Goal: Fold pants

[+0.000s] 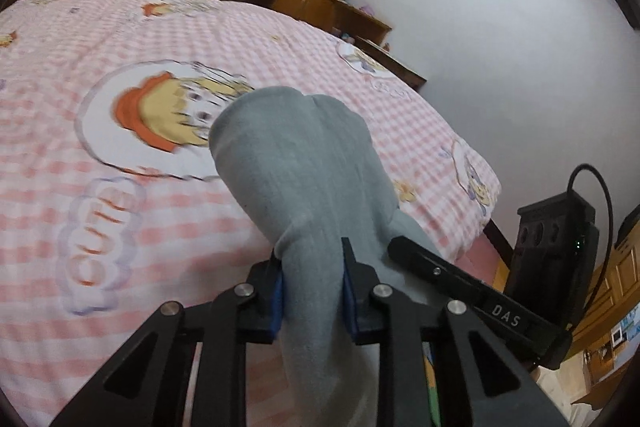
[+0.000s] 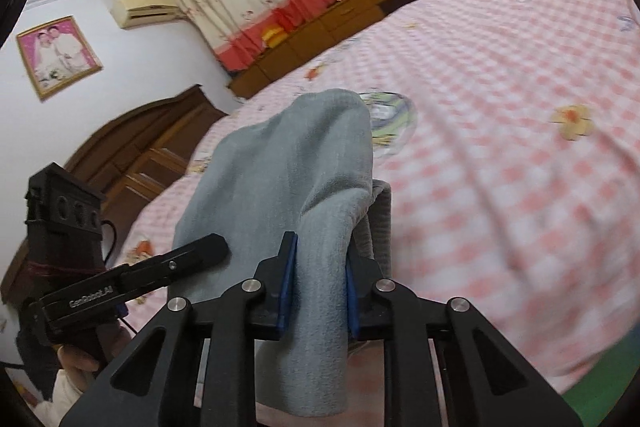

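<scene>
Pants (image 1: 296, 163) pinched in both claws, held up over the bed.

I have the left claw (image 1: 312, 291) closed on a bunched grey fold and the right claw (image 2: 320, 287) closed on another, with cloth draped over and hanging below each. The two claws sit close together, above the pink checked bed (image 1: 120, 227). I judge the next move needs both claws level and spread apart so the fabric hangs flat before I lower it onto the bed.
</scene>
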### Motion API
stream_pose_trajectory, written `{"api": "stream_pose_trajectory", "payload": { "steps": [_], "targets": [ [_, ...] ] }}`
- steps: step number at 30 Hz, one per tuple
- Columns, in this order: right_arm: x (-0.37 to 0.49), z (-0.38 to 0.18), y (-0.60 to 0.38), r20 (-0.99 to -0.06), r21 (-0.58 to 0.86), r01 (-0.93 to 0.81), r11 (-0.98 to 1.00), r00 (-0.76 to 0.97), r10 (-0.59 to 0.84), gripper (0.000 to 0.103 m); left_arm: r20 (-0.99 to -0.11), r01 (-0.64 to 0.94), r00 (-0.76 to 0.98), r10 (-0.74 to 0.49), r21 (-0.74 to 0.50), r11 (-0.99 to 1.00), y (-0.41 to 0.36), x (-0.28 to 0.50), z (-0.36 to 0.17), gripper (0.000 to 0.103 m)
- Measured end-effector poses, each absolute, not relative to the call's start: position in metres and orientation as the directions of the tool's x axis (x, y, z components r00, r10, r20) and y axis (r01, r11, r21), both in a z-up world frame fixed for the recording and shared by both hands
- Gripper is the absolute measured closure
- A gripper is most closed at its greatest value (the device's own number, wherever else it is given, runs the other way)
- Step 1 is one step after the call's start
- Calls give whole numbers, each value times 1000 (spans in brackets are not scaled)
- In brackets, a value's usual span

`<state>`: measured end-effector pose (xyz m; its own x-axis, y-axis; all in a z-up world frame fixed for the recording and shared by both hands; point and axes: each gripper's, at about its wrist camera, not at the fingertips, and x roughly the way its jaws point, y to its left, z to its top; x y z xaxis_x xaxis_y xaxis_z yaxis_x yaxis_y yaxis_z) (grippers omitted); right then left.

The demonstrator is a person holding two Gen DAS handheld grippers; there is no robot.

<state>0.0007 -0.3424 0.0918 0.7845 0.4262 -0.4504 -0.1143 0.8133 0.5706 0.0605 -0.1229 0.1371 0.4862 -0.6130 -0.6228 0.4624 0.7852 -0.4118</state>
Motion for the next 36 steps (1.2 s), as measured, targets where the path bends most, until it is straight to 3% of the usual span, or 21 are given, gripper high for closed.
{"api": "stream_pose_trajectory", "payload": {
  "steps": [7,15,21,30,36],
  "targets": [
    [32,88,-258,-454,569,-189,800,739,498,81,-652,414,559,-512,-316,854,-41,73,143,79],
    [66,56,-207,-540,551,-174,816,671,508,81,-664,348,529,-527,-397,849,27,107,94,78],
    [75,31,-189,-628,431,-176,885,645,434,77,-697,310,503,-511,-406,859,41,115,53,67],
    [54,68,-202,-635,323,-164,932,693,342,74,-681,264,613,-400,-300,917,46,81,93,65],
    [20,93,-185,-614,319,-299,899,658,436,74,-668,269,614,-420,-324,907,33,49,100,65]
  ]
}}
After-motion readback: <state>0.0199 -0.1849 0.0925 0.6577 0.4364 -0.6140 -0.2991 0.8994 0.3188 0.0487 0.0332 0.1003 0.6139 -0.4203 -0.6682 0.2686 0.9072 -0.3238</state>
